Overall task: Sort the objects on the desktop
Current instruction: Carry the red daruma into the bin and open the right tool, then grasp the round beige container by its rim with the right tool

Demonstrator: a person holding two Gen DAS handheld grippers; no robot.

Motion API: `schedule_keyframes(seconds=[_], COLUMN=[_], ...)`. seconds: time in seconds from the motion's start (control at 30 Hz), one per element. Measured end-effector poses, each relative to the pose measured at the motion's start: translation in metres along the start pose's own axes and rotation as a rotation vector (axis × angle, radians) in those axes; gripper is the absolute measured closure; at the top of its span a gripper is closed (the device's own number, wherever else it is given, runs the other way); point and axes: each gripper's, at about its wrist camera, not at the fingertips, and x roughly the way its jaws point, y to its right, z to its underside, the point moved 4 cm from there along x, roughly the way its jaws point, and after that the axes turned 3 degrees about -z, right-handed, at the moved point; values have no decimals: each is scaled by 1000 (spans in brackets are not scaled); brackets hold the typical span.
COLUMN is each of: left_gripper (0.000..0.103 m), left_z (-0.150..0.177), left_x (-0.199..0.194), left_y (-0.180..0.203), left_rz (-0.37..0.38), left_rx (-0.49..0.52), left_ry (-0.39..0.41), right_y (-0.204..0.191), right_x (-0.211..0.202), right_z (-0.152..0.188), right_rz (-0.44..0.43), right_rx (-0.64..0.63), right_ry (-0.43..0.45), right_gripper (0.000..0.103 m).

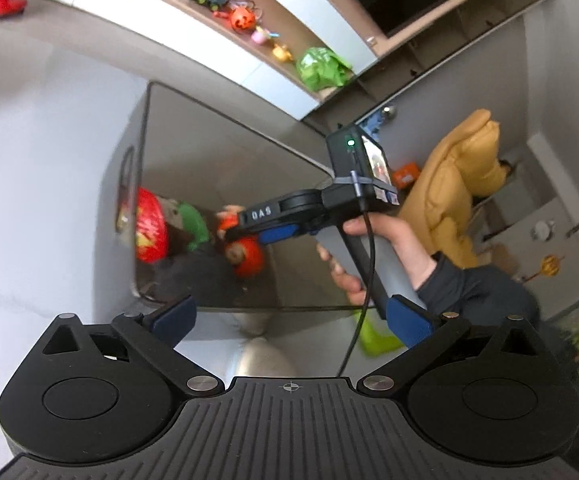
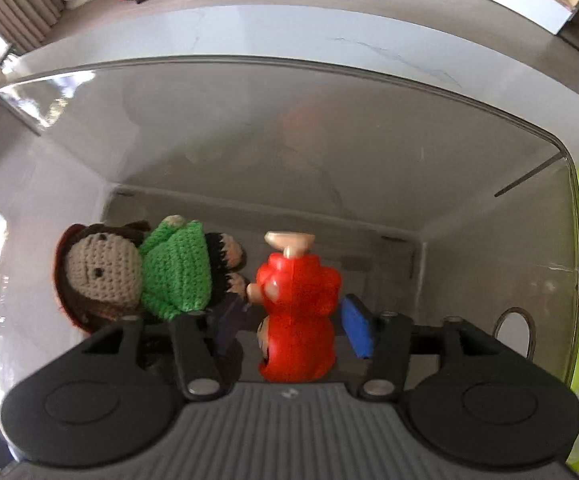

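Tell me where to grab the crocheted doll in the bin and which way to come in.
Take the crocheted doll across its green torso, coming straight down through the bin's open top. It lies on its side on the bin floor, so the narrower, soft torso suits the jaws better than the wide head. Keep to the side away from the red plastic toy beside its feet.

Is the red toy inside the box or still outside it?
Inside. The red toy sits low between the grey box walls, beside the crocheted doll, with the right gripper reaching in.
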Motion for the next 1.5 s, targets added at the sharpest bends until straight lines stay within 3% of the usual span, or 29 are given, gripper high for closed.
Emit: schedule_keyframes(seconds=[0.1,0.17,0.2,0.27,0.37,0.5,0.73,0.93,1.0,1.17,1.27,1.33,1.43,1.5], left_gripper=[0,0,0,0,0,0,0,0,0,0,0,0,0,0], left_z=[14,29,37,51,67,91,104,103,101,94,94,92,92,89], left_x=[18,37,48,72,106,144,171,172,166,145,141,144,145,147], left_y=[6,8,8,6,5,9,9,2,-4,-16,-22,-25,-31,-33], left_rz=[-15,-26,-29,-34,-52,-44,-149,-139,-136,-88,-96,-97,-84,-77], left_rx=[30,46,40,11,-37,-66,-89,-159,-186,-233,-235,-248,-264,-268], left_ry=[-69,-144,-176,-237,-298,-352,-354,-331,-302,-257,-253,-256,-257,-253], right_y=[7,15,21,37,69,109,147,132,125,107,100,96,88,82], right_x=[-22,-61,-84,-124,-160,-156,-72,-14,-1,14,21,23,30,33], right_z=[13,35,50,86,141,200,251,249,244,233,228,226,221,219], right_rz=[-37,-73,-102,-192,-347,-469,-610,-664,-642,-627,-628,-641,-687,-664], right_rx=[-13,-34,-46,-57,-19,122,304,350,345,275,267,266,271,277], right_ry=[76,199,270,391,466,437,330,227,212,186,185,184,188,188], right_gripper=[43,41,39,23,19,19,20,31,31,35,38,37,27,44])
